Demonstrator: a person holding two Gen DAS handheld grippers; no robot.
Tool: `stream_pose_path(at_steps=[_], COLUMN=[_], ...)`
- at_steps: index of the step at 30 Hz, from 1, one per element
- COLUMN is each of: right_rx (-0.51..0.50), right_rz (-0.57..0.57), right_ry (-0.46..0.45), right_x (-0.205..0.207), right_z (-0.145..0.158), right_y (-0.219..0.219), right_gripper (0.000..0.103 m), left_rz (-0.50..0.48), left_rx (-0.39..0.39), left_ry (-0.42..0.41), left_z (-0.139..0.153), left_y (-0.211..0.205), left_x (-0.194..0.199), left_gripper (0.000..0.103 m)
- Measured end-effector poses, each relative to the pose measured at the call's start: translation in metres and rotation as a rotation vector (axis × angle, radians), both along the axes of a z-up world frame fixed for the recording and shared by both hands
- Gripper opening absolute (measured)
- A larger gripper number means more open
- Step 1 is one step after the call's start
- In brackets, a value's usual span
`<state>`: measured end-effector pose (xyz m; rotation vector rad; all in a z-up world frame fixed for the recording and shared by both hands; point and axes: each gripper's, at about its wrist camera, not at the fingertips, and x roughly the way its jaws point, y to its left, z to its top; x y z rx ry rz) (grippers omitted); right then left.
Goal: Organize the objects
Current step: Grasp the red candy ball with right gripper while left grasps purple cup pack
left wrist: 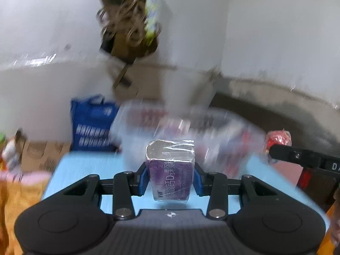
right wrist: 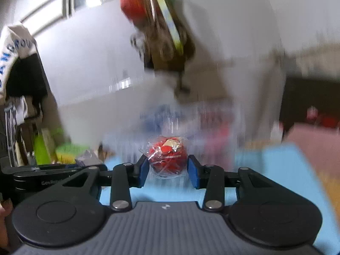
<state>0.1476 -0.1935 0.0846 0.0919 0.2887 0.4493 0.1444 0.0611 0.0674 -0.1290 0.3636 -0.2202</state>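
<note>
My left gripper (left wrist: 171,177) is shut on a purple box (left wrist: 171,176) wrapped in clear film, held above the light blue table (left wrist: 89,165). My right gripper (right wrist: 167,171) is shut on a red ball-shaped item in crinkly clear wrap (right wrist: 166,158). The right gripper and its red item (left wrist: 278,139) also show at the right of the left wrist view. A blurred clear plastic bin (left wrist: 214,127) with red and white things inside stands just beyond both grippers.
A blue bag (left wrist: 91,125) stands left of the bin. A brown hanging bundle with rings (left wrist: 129,25) dangles over the wall behind. Orange cloth (left wrist: 19,197) lies at the left. Green items (right wrist: 68,149) sit at the left in the right wrist view.
</note>
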Motion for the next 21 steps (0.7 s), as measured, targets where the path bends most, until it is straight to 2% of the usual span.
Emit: stream_pose_path(at_steps=[2, 5, 9, 10, 11, 12, 15, 16, 19, 21], right_rx=[-0.031, -0.078, -0.134, -0.143, -0.159, -0.179, -0.167, -0.153, -0.163, -0.162], right_rz=[-0.008, -0.007, -0.02, -0.031, -0.035, -0.049, -0.06, -0.041, -0.045, -0.033], right_ry=[-0.056, -0.026, 0.032, 0.035, 0.051, 0.069, 0.065, 0.054, 0.023, 0.023], right_x=[0.018, 0.066, 0.114, 0.124, 0.13, 0.138, 0.134, 0.128, 0.102, 0.087], right_z=[0.03, 0.058, 0.058, 0.054, 0.051, 0.048, 0.046, 0.047, 0.048, 0.047], right_y=[0.004, 0.014, 0.025, 0.028, 0.031, 0.034, 0.025, 0.022, 0.015, 0.013], right_gripper=[0.043, 0.043, 0.046, 0.055, 0.07, 0.076, 0.088, 0.101, 0.103, 0.103], left_rz=[-0.009, -0.006, 0.011, 0.055, 0.085, 0.092, 0.042, 0.035, 0.04, 0.076], left_rx=[0.0, 0.029, 0.073, 0.099, 0.121, 0.129, 0.092, 0.1, 0.123, 0.154], left_ry=[-0.031, -0.003, 0.089, 0.084, 0.085, 0.096, 0.101, 0.084, 0.021, -0.006], left_z=[0.031, 0.066, 0.071, 0.067, 0.063, 0.059, 0.051, 0.05, 0.046, 0.044], left_y=[-0.004, -0.014, -0.021, -0.023, -0.025, -0.025, -0.02, -0.02, -0.017, -0.018], left_x=[0.018, 0.063, 0.115, 0.123, 0.129, 0.134, 0.126, 0.118, 0.087, 0.07], left_gripper=[0.045, 0.045, 0.048, 0.06, 0.076, 0.08, 0.081, 0.082, 0.092, 0.095])
